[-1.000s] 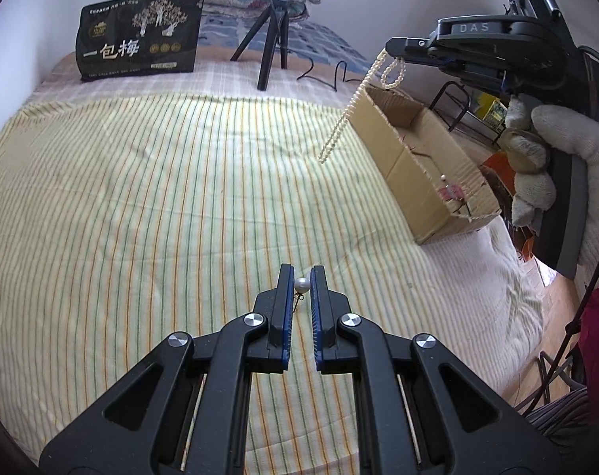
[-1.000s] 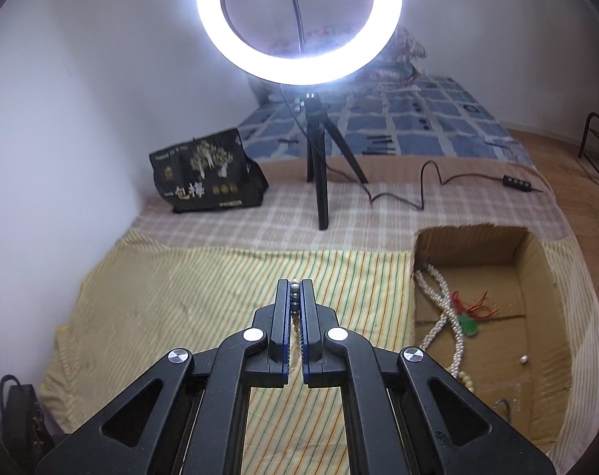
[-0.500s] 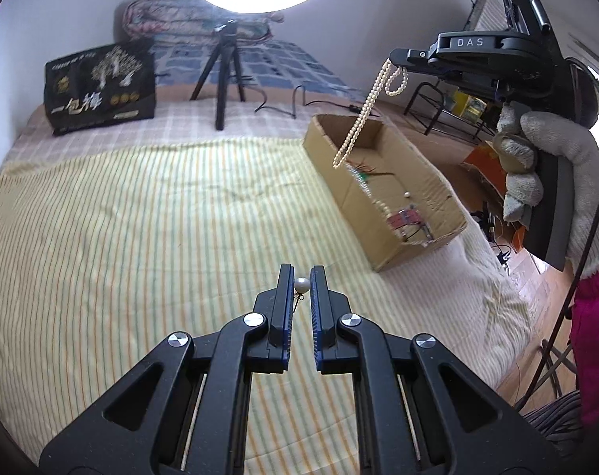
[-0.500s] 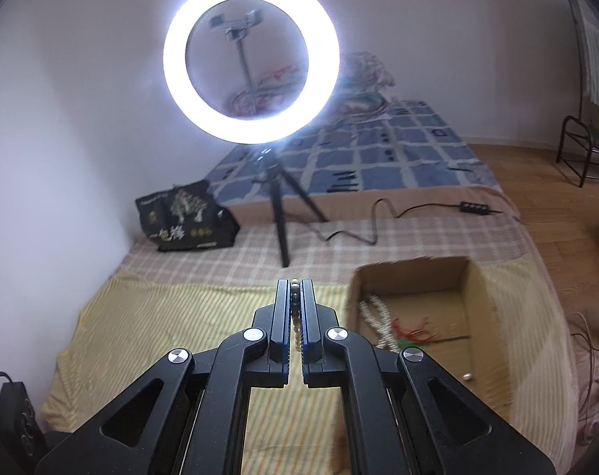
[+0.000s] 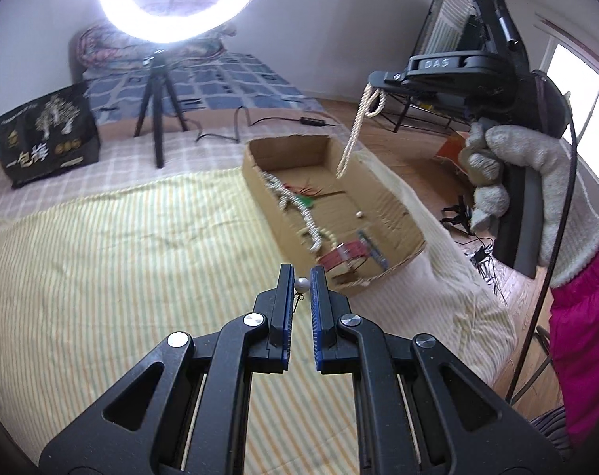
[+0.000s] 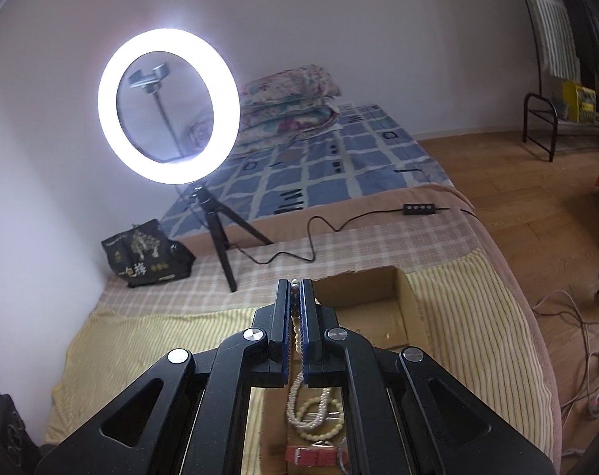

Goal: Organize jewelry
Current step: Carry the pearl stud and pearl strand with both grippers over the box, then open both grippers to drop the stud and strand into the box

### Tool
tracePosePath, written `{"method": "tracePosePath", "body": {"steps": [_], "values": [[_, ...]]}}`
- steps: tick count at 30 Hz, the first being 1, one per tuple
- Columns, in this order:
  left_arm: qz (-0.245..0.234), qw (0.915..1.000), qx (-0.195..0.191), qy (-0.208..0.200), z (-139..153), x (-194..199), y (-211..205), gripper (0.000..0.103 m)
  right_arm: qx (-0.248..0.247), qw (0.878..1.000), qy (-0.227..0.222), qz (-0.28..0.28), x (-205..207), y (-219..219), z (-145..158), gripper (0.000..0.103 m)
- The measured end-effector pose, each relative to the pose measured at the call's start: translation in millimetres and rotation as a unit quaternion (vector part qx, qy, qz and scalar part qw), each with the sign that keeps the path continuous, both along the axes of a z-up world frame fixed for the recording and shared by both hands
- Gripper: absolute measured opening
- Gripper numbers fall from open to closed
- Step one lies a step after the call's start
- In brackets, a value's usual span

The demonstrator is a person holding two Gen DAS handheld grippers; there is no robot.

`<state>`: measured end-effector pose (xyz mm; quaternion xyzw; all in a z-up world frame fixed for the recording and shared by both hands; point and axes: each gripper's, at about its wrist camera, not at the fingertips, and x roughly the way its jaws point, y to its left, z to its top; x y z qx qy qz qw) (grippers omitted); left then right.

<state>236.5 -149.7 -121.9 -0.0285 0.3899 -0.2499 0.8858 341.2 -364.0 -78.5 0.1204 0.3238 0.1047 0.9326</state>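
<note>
My left gripper [image 5: 301,284] is shut on a small pearl earring [image 5: 301,285] and holds it above the striped sheet, just short of the near end of the cardboard box [image 5: 394,202]. My right gripper [image 6: 295,291] is shut on a pearl necklace [image 5: 354,134], which hangs over the open box; in the right wrist view the strand [image 6: 297,356] drops between the jaws. The box [image 6: 408,308] holds another pearl strand [image 5: 299,209], a red strap [image 5: 345,255], a green-and-red piece and a loose pearl.
A lit ring light [image 6: 168,105] on a tripod [image 5: 156,99] stands behind the box with its cable and switch [image 6: 418,209]. A black bag [image 5: 48,136] sits at the back left. The bed edge [image 5: 473,289] drops to a wooden floor with cables on the right.
Both grippers have swung right toward the box. The hanging necklace is now over the box opening, and the left gripper with the earring is nearer the box's near end.
</note>
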Motion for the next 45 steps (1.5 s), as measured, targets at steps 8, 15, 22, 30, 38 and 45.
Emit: {"method": "tracePosePath", "body": {"steps": [8,15,22,30,38,45], "values": [[-0.018,0.9998,-0.005,-0.005,6,29,-33,0.006,0.01,1.0,0.009,-0.005,15,-16,-11,0.003],[-0.031,0.9995,-0.005,-0.007,4,55,-61,0.006,0.006,1.0,0.013,-0.004,31,-22,-23,0.003],[-0.045,0.999,0.0,-0.005,-5,76,-90,0.006,0.009,1.0,0.022,-0.012,43,-37,-40,0.003],[-0.059,0.9979,0.02,-0.018,-13,88,-115,0.006,0.008,0.999,0.031,-0.013,54,-51,-54,0.003],[-0.063,0.9973,0.03,-0.023,-16,94,-126,0.006,0.007,0.999,0.043,-0.009,60,-56,-67,0.003],[-0.066,0.9969,0.033,-0.028,-17,96,-130,0.006,0.005,0.999,0.052,-0.008,62,-55,-74,0.003]]}}
